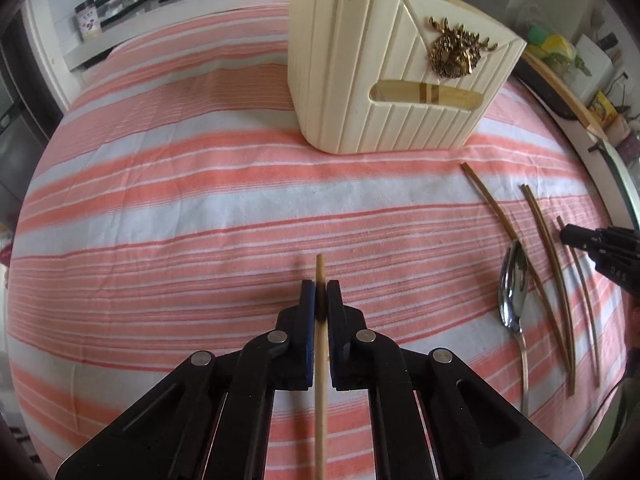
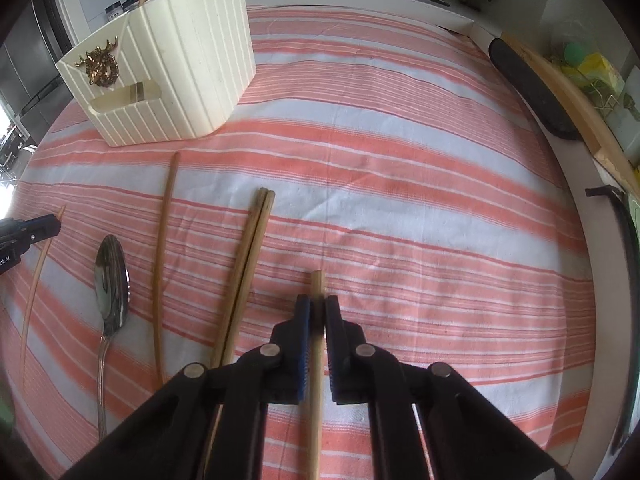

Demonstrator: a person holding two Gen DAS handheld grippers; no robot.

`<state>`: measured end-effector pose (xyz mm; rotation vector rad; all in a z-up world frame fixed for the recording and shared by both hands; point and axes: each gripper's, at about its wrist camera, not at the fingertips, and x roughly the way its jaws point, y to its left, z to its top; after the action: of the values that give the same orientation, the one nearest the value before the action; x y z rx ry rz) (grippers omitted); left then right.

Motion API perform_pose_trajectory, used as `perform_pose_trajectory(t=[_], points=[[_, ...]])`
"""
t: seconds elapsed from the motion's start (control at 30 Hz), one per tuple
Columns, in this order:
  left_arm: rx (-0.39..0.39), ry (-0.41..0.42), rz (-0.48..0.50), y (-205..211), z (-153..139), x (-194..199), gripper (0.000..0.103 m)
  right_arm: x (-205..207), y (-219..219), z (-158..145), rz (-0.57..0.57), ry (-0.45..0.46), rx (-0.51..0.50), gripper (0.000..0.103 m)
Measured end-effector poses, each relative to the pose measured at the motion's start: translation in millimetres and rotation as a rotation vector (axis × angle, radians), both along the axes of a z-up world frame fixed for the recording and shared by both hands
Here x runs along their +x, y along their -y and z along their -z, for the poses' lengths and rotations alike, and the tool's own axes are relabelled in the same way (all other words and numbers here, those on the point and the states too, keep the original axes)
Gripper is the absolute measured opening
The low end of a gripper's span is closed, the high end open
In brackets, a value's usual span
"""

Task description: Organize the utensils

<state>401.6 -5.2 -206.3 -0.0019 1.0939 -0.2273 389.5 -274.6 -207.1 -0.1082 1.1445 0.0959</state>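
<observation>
Tongs both clamped — left tongs (image 1: 320,296) pinch a pale chopstick (image 1: 320,380), right tongs (image 2: 318,312) pinch a darker chopstick (image 2: 316,380). Spoon (image 2: 112,284) & loose chopsticks (image 2: 250,264) lie on striped bench cloth (image 2: 400,200) near cream holder (image 1: 384,72).

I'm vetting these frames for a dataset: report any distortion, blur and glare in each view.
Left wrist view: strong fisheye bowing of the striped cloth, dark vignette at the corners, the cream holder sharp, the spoon bowl mirroring bright reflections. Right wrist view: the same barrel bend, daylight blown out at the left edge, slight softness on the paired chopsticks close to the right gripper.
</observation>
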Motion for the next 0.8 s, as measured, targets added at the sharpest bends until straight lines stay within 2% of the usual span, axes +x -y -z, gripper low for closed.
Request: perform_pose_trajectory(t=[0.07,0.2,0.43,0.6,0.8], points=[[-0.047,0.046,-0.012,-8.7,-18.3,-9.7,0.004,-3.3,0.4,-11.5,0.005,0.053,0.041,0.007],[-0.088,0.166,-0.019,-24.9,-65.4,-37.4,0.004,-28.4,0.2,-52.3,-0.019,0.177,0.09,0.007],[-0.18,0.358,-0.02,-44.5,-141.0,-98.9,0.004,-100.0,-10.4,-135.7,-0.082,0.402,0.155,0.007],[-0.226,0.451,-0.023,-46.6,-169.8,-130.3,0.004,-144.8,-21.2,-176.4,-0.117,0.533,0.147,0.007],[-0.227,0.523,-0.009,-42.5,-187.3,-154.1,0.004,-173.9,-34.8,-199.4,-0.135,0.656,0.144,0.007]])
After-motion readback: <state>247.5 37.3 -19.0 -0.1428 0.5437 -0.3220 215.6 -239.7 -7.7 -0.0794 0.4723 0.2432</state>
